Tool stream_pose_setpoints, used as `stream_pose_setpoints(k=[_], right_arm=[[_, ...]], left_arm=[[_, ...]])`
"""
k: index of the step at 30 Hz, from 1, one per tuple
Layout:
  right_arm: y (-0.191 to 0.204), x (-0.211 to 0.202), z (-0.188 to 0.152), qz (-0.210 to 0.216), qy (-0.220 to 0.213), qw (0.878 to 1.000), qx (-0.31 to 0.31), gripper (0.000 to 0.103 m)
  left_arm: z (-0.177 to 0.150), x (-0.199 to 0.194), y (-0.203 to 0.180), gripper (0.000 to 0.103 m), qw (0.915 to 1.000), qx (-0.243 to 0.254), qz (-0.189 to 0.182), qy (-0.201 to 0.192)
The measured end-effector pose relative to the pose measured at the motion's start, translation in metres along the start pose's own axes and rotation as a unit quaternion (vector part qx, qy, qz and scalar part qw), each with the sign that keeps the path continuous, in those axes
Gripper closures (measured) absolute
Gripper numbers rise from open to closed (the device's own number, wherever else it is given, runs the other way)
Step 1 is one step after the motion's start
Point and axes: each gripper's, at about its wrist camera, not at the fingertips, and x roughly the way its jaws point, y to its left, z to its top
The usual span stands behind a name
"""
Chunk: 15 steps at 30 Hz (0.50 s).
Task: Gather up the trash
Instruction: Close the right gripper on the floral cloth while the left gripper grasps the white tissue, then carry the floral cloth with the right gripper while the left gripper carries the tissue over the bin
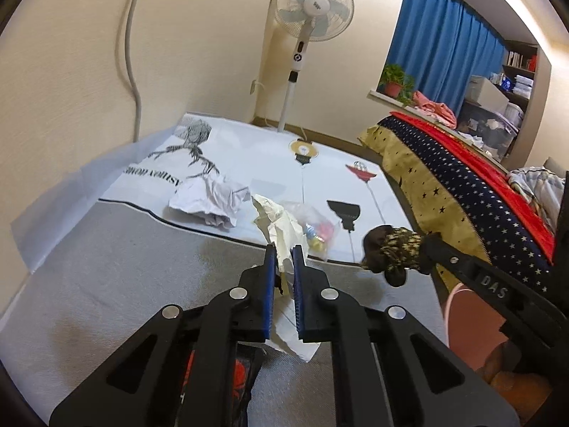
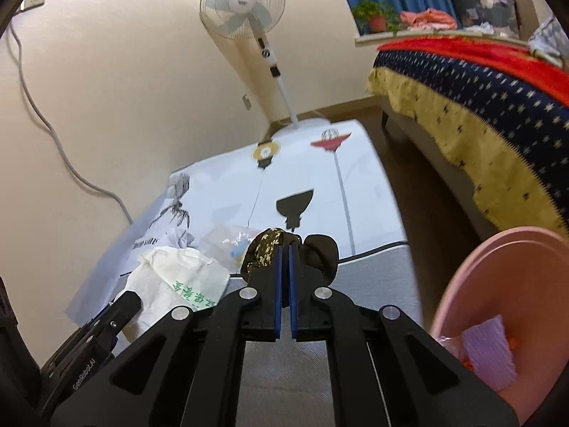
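Observation:
My left gripper [image 1: 285, 251] is shut on a crumpled cream paper bag [image 1: 281, 227] and holds it above the grey mat; the bag also shows in the right wrist view [image 2: 177, 281] with green print. My right gripper [image 2: 285, 245] is shut on a dark brown patterned cloth wad [image 2: 263, 252], also seen in the left wrist view [image 1: 394, 249]. A crumpled white paper [image 1: 209, 199] and a clear plastic bag with coloured bits [image 1: 316, 229] lie on the white printed sheet [image 1: 249, 149]. A pink bin [image 2: 498, 284] with trash inside stands at the lower right.
A standing fan [image 1: 313, 10] is at the far wall. A bed with a starry cover [image 2: 480, 99] runs along the right. A grey cable [image 1: 129, 53] hangs on the left wall. A potted plant [image 1: 394, 82] sits on the sill by blue curtains.

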Motion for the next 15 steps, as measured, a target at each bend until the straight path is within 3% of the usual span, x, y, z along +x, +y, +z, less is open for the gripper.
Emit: stream_pose_setpoints(k=[15], right_arm=[[0.018, -0.097, -0.006, -0.029, -0.041, 0.997, -0.055, 0.100]], left_arm=[[-0.006, -0.065, -0.015, 0.094, 0.9988, 0.039, -0.014, -0.028]])
